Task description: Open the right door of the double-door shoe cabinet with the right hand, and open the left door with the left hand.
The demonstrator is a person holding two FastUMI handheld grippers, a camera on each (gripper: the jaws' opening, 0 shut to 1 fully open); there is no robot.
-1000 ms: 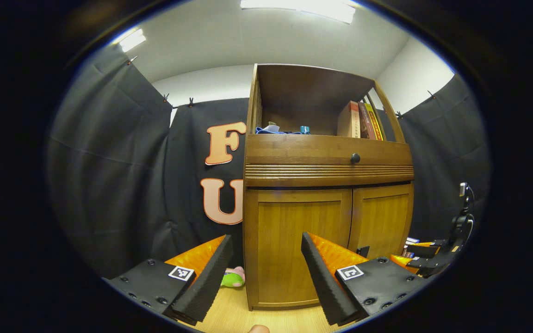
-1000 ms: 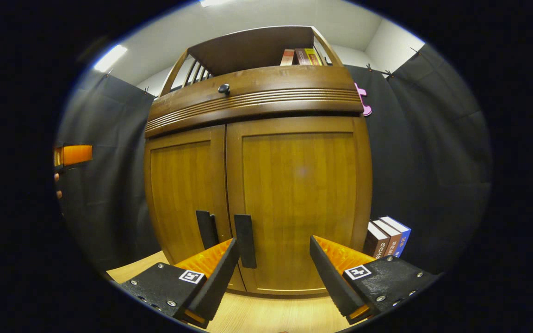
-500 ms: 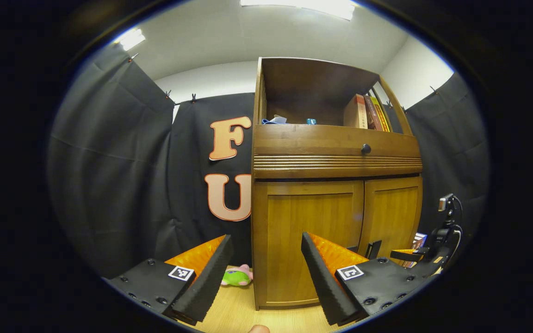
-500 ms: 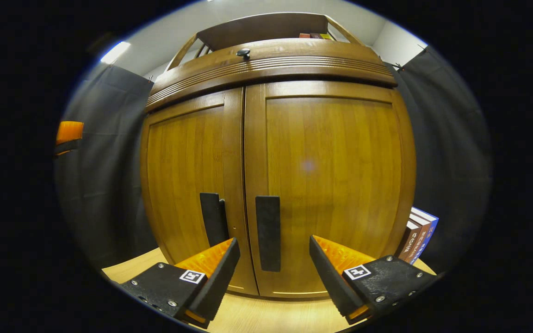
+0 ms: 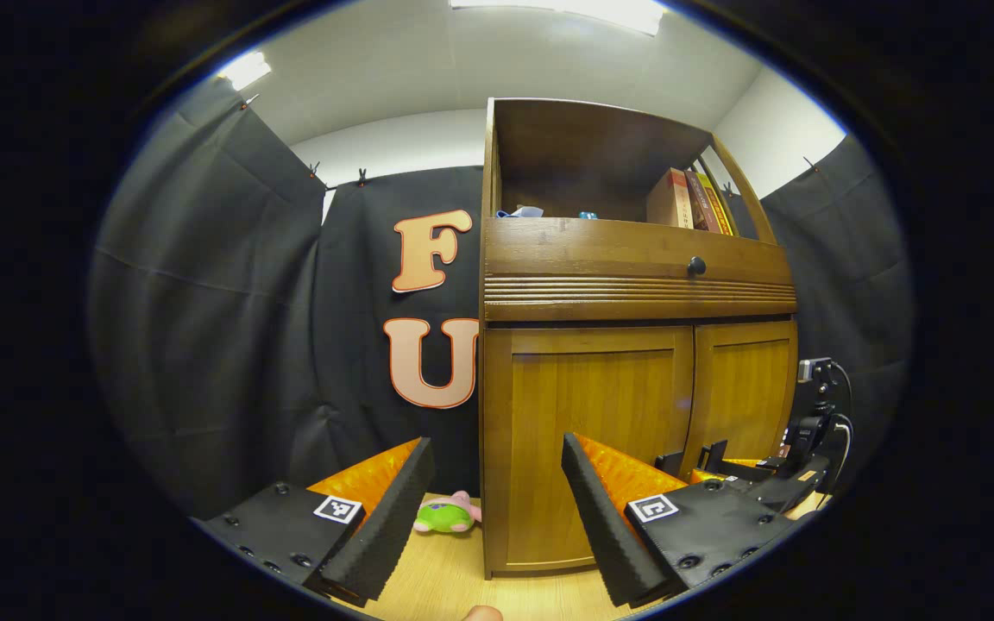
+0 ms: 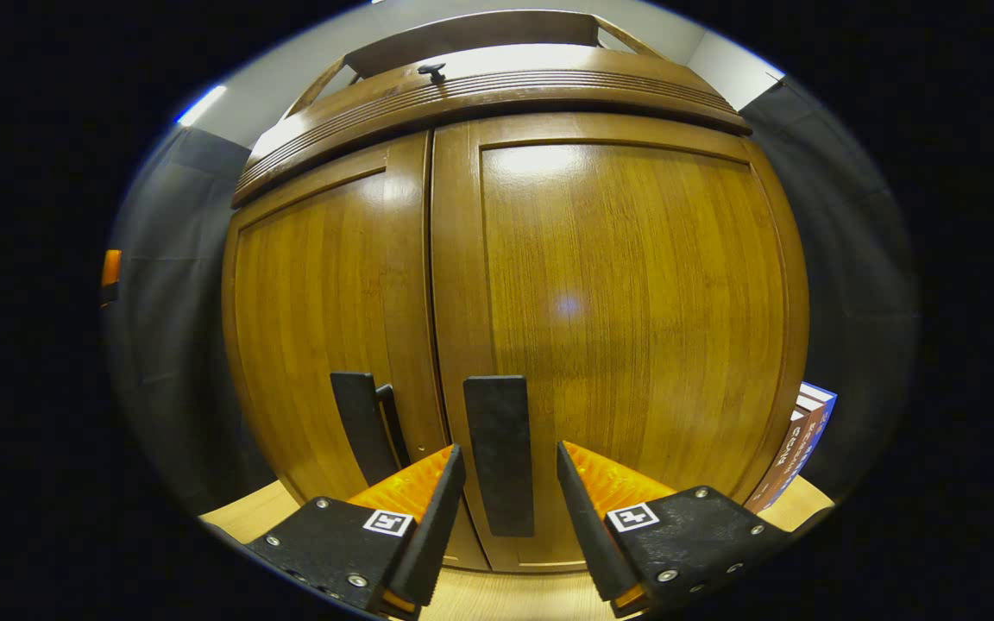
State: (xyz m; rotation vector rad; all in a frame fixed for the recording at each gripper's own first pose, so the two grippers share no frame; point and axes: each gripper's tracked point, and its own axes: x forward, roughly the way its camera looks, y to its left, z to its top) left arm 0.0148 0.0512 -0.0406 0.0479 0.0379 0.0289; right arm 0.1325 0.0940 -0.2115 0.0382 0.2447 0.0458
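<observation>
Both doors of the shoe cabinet [image 6: 497, 285] closed. Right gripper [image 6: 510, 492] up close at the right door [image 6: 626, 319], fingers spread either side of its black handle [image 6: 500, 453], not visibly touching. Left gripper [image 5: 497, 504] spread wide and empty, well back, facing the left door [image 5: 588, 448]. Step in hand, by the look of it: taking the right handle. Next needed: pinch the handle, then pull outward along the hinge arc.
</observation>
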